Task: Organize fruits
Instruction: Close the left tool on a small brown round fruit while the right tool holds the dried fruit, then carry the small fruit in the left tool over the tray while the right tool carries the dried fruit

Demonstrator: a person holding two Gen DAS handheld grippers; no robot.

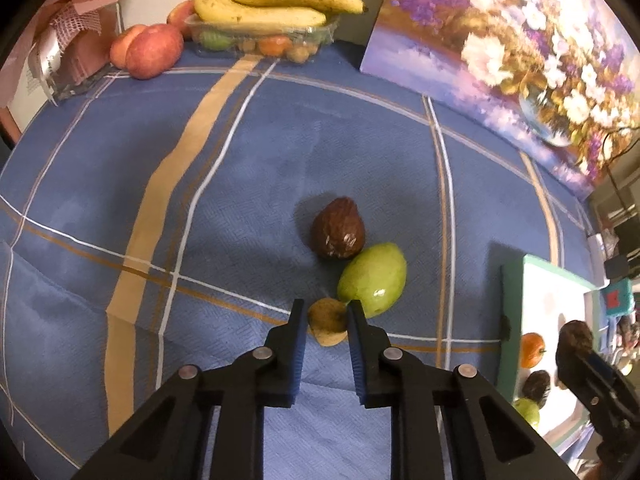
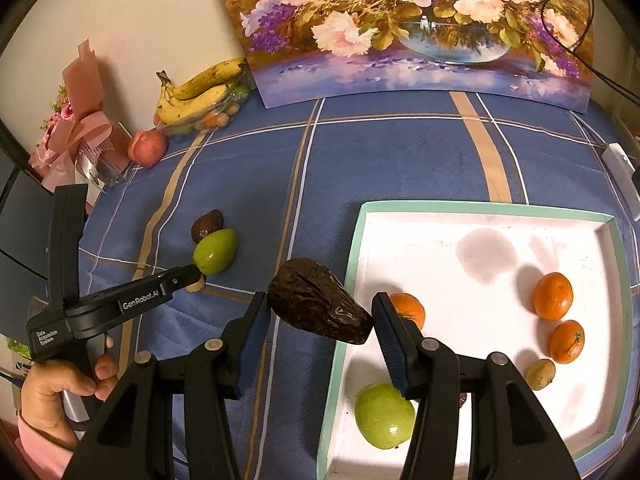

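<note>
My left gripper (image 1: pixel 327 317) is shut on a small tan-brown fruit (image 1: pixel 327 320) low over the blue checked cloth. Just beyond it lie a green fruit (image 1: pixel 373 285) and a dark brown wrinkled fruit (image 1: pixel 339 233), touching each other. My right gripper (image 2: pixel 318 308) is shut on another dark brown wrinkled fruit (image 2: pixel 318 307), held above the left rim of the white tray (image 2: pixel 480 240). The tray holds three oranges (image 2: pixel 553 296), a green fruit (image 2: pixel 385 416) and a small tan fruit (image 2: pixel 541 374). The left gripper also shows in the right wrist view (image 2: pixel 192 276).
At the far edge stand a clear punnet of small fruit (image 1: pixel 264 38) topped with bananas (image 1: pixel 276 4), peaches (image 1: pixel 154 56) and a pink gift bouquet (image 1: pixel 68 40). A flower painting (image 2: pixel 412 24) leans against the wall. A cable hangs at the right.
</note>
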